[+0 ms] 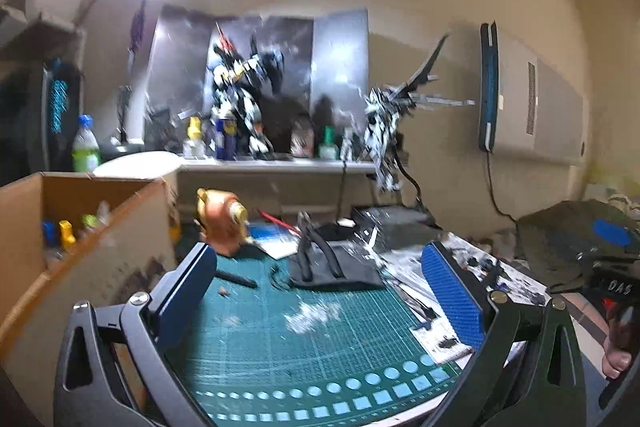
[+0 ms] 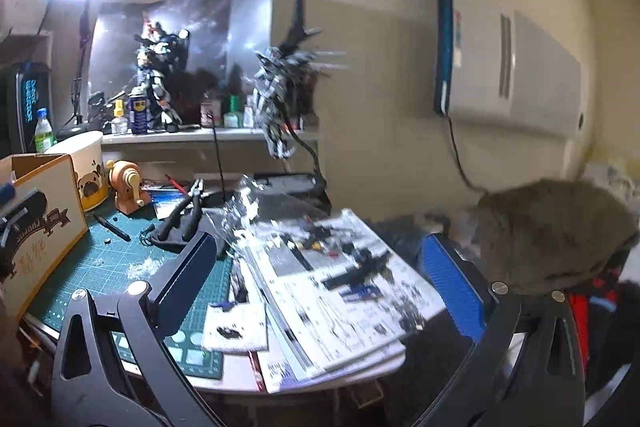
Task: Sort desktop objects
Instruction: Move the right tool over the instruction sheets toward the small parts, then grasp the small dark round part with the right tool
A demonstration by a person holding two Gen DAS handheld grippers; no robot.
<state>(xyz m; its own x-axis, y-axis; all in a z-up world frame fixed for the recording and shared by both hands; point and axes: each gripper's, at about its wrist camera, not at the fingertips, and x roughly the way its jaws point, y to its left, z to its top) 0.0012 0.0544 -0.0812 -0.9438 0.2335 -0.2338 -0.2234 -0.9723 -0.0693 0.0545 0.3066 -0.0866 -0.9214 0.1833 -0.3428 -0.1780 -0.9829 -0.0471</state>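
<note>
Left tongs (image 1: 320, 287): black curved frame arms with slotted cut-outs, round silver screws at the pivots, and two flat fingers (image 1: 454, 297) faced with blue ribbed pads. Right tongs (image 2: 326, 291): same build, black frame, silver screw heads, blue textured pad on the bright finger (image 2: 454, 291), the other in shadow. In the left view's edge, a black unit lettered "DAS"

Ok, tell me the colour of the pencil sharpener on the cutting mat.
Orange pencil sharpener with a pale yellow crank, clearest in the right wrist view.
</note>
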